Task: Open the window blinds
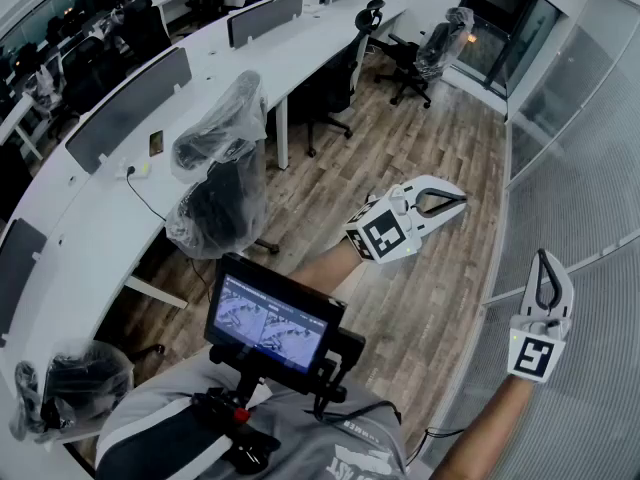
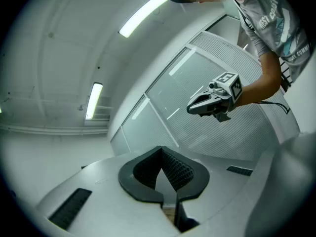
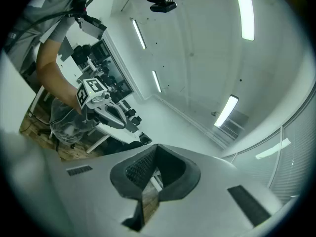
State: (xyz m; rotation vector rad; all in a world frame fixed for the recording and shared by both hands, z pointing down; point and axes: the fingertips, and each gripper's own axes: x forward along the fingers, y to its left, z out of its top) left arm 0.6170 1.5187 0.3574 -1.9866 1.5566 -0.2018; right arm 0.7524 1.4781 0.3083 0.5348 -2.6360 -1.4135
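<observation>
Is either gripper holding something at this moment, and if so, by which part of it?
Nothing is held. The left gripper is shut with nothing between its jaws, and the right gripper is the same.

Window blinds cut by right edge, monitor screen too small to read

Wood-plank floor. Long curved white surface with grey dividers, office chairs wrapped in clear plastic just beside. Strip lights lit on white ceiling. Dark doors beyond.
</observation>
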